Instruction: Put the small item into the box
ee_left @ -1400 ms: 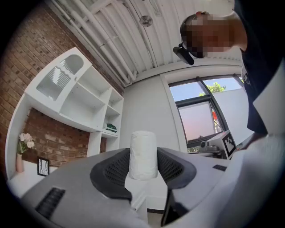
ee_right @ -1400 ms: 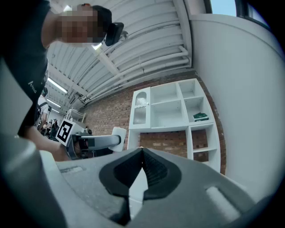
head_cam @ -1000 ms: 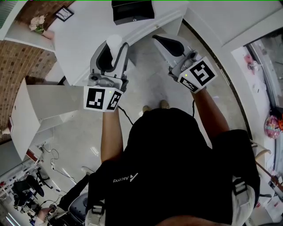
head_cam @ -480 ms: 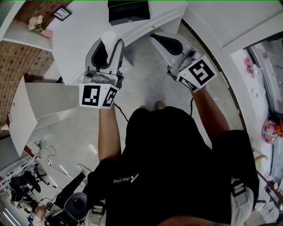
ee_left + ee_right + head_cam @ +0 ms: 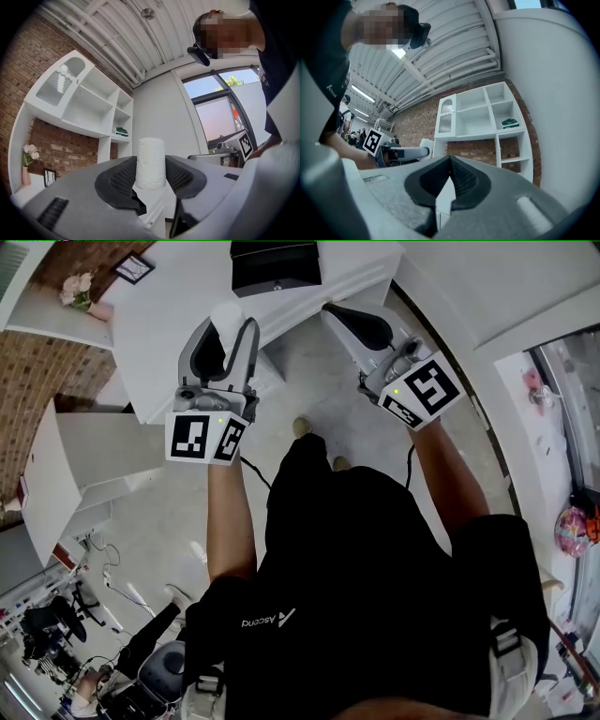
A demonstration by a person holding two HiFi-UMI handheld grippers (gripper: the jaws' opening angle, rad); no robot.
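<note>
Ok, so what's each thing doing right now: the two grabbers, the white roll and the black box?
left gripper: shut on the white roll.
white roll: upright between the jaws, not yet in the black box.
right gripper: shut, nothing in it.
black box: on the white table; open or closed, cannot tell.

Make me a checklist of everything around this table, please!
Surface: white table, bare where it shows.
Job's things: white roll gripped in the left claw; black box on the table, ahead of both claws.
Clutter: nothing seen.
Grippers: left claw shut on the white roll; right claw shut, empty.
Cables: black cable runs back from the left claw.
Surroundings: brick wall, white shelf unit, vase of flowers.
</note>
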